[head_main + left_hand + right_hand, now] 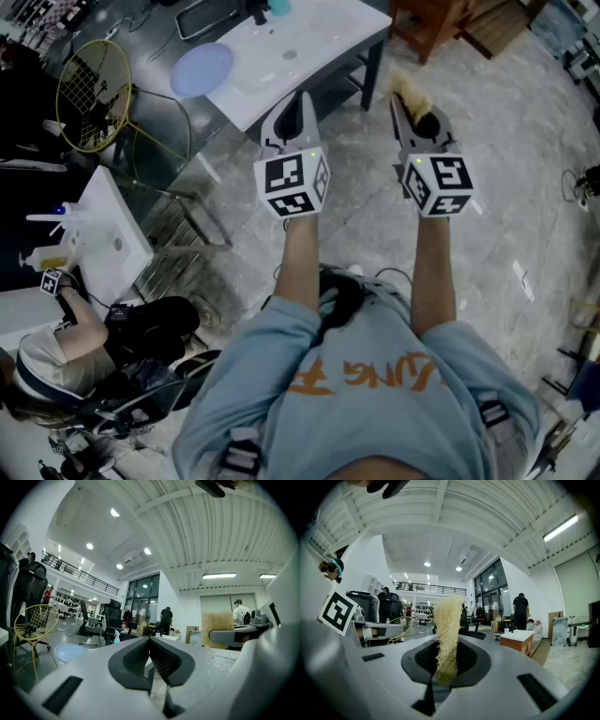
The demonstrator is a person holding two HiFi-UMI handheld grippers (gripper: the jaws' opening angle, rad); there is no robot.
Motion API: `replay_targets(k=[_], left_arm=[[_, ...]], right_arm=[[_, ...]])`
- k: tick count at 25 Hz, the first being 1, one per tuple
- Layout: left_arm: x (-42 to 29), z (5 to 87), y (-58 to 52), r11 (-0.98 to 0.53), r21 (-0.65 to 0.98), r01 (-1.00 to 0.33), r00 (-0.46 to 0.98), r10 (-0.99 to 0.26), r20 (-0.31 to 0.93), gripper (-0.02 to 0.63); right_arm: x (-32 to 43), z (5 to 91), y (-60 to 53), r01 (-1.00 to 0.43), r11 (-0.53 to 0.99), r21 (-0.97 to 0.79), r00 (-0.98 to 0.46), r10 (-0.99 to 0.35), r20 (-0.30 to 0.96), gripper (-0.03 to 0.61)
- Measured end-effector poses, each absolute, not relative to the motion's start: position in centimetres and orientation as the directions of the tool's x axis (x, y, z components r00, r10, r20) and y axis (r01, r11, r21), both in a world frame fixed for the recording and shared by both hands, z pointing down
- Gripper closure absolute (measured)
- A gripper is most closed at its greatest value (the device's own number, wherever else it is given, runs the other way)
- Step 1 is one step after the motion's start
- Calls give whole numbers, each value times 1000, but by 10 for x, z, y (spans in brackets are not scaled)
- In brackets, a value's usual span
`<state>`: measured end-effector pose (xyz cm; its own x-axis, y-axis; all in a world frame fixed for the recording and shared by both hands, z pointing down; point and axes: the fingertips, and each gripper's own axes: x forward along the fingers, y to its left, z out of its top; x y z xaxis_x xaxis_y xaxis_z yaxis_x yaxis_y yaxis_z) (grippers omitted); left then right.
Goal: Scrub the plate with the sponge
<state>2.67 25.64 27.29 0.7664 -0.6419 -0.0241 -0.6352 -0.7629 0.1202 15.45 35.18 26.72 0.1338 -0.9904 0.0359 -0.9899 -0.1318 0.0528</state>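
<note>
Right hand-held gripper point(447, 660) is clamped on the lower end of a pale yellow, coarse fibrous loofah-type sponge point(447, 629). The pad stands up edge-on from between the jaws, most of it sticking out past the tips. Left hand-held gripper point(150, 642) has its jaws closed together with nothing in them. Both are held level, side by side in the air above the grey floor point(525, 178), short of the white rectangular surface point(314, 52). The pale blue round plate point(202, 68) lies flat near the surface's left end, well apart from both grippers and untouched, so scrubbing looks not yet begun. Sponge judged very light, soft and springy. It will flex and squash under pressure, so the grip low on one end leaves a floppy working length, and a hold nearer the middle would be stiffer. Plate judged rigid, smooth and shallow, likely to skid on the surface when rubbed. The empty left gripper could pin it at the near rim, the only part thin enough to pinch. Can't tell the plate's material, or whether it is wet or dirty. The surface's far end is cut off at the top of the head view, with a teal bottle point(278, 7) there only partly seen. A yellow wire chair point(94, 82) stands left of the surface.
</note>
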Motion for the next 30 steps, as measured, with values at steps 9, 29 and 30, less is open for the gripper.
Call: replay_targets(k=[9,29,30], left_arm=[[40,276,268,-761,143,-633,763,-644,-48,611],[160,371,-11,-742,245,-624,779,-617,116,611],[163,373,-29,-740,247,-626,778,-616,123,611]], right_arm=[[178,261,369,-987,-157,44,158,-987,14,546],[298,341,96,-983,-184,-8,181,-972,151,545],[300,344,76,-984,-177,-11,173,-972,157,545]])
